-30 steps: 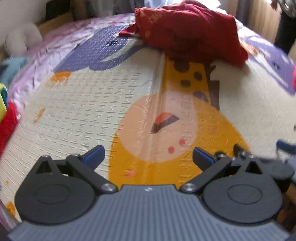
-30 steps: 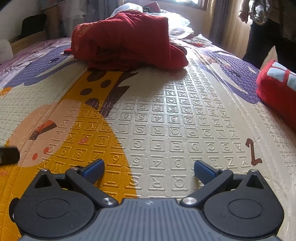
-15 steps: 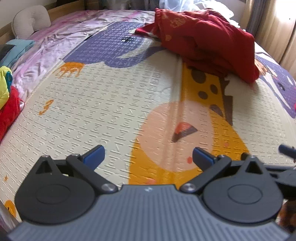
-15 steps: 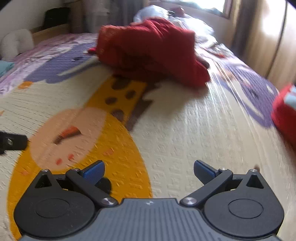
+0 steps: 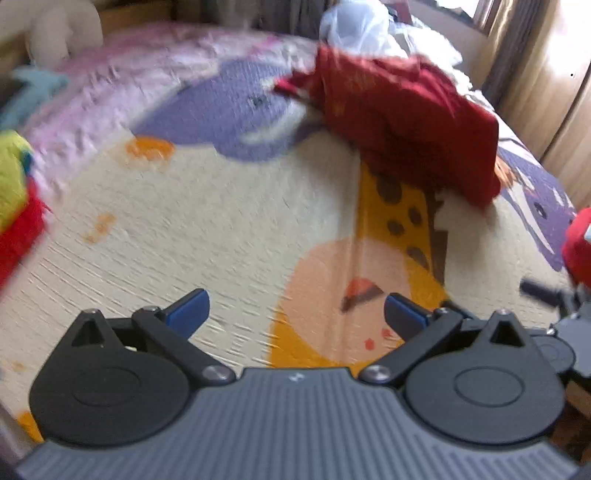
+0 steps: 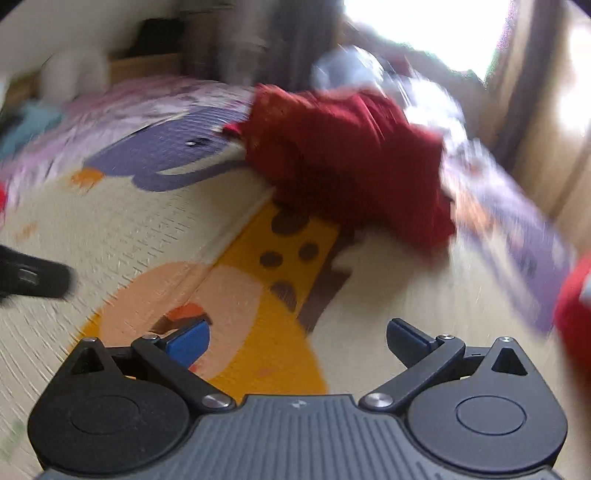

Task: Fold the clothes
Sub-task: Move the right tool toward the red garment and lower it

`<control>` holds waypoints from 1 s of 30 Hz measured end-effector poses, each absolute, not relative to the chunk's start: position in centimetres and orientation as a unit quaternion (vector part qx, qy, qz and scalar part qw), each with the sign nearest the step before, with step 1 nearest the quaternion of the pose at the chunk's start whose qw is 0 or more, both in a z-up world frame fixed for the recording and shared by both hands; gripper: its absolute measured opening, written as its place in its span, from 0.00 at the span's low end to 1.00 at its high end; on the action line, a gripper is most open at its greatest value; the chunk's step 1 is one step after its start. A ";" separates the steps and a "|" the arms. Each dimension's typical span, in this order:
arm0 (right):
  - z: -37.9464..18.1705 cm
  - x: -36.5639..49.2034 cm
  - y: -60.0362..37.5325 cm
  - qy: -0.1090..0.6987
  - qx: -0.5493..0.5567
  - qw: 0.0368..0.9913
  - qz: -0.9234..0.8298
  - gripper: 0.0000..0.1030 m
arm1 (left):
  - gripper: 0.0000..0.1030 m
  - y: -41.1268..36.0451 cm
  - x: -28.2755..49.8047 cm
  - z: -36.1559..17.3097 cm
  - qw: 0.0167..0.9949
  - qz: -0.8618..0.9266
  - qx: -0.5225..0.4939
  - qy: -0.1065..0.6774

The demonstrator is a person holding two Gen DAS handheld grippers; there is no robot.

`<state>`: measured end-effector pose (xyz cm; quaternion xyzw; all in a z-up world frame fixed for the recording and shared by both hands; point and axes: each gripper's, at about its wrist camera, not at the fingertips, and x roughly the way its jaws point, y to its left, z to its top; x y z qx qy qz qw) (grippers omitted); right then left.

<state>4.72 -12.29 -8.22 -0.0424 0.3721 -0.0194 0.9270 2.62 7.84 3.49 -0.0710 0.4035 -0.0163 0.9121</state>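
Item: red garment point(image 5: 402, 122) point(image 6: 347, 162), crumpled in an unfolded heap at the far end of the printed play mat point(image 5: 221, 221) point(image 6: 140, 236), resting on the mat with nothing gripping it. Bearing from the left gripper point(image 5: 295, 312): about 1 o'clock, well apart. Bearing from the right gripper point(image 6: 297, 338): close to 12 o'clock, slightly right of it, also well apart. Long axis: runs roughly 10 to 4 o'clock in both views, the low corner trailing toward 4 o'clock near the giraffe print's spotted neck point(image 5: 399, 218). Neither gripper looks clearly nearer; the right one faces the heap more squarely, so it appears better lined up for a straight reach. Left gripper: released, blue fingertips point(image 5: 188, 308) spread wide, nothing between them. Right gripper: likewise released and empty. Surroundings: other red and yellow-green clothing point(image 5: 14, 206) at 9 o'clock of the left view; a red item point(image 6: 572, 306) at 3 o'clock of the right view; white bags point(image 5: 358, 26) behind the heap. Both views are motion-blurred.
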 end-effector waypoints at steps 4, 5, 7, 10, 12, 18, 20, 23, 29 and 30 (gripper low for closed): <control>-5.8 3.2 -15.0 0.368 0.037 0.929 -0.027 0.98 | 1.00 9.0 -0.1 5.6 0.915 -0.013 -0.096 0.392; -4.4 2.7 -15.7 0.357 0.044 0.933 -0.027 0.98 | 1.00 9.1 -0.8 6.1 0.915 -0.020 -0.102 0.390; -1.3 1.7 -17.1 0.330 0.052 0.942 -0.031 0.98 | 1.00 9.0 -1.9 7.5 0.919 -0.029 -0.102 0.379; 4.9 0.3 -19.4 0.271 0.066 0.959 -0.049 0.99 | 1.00 9.0 -2.8 9.8 0.925 -0.052 -0.112 0.361; 9.2 -0.3 -21.0 0.237 0.073 0.967 -0.061 0.99 | 1.00 8.9 -3.3 11.2 0.926 -0.071 -0.124 0.349; 21.9 -0.7 -23.2 0.131 0.042 0.985 -0.101 0.99 | 1.00 7.3 -3.1 12.3 0.932 -0.105 -0.113 0.328; 24.2 -0.5 -23.2 0.106 0.027 0.989 -0.103 0.99 | 1.00 6.5 -2.0 10.5 0.928 -0.107 -0.099 0.344; 25.2 0.5 -23.0 0.091 0.015 0.991 -0.101 0.99 | 1.00 5.3 0.7 6.2 0.915 -0.102 -0.078 0.382; 19.0 6.2 -21.5 0.182 -0.026 0.979 -0.085 0.95 | 1.00 4.3 3.9 0.1 0.886 -0.112 -0.058 0.446; 17.6 7.3 -21.1 0.193 -0.033 0.977 -0.086 0.95 | 1.00 4.3 4.0 -0.2 0.886 -0.125 -0.062 0.443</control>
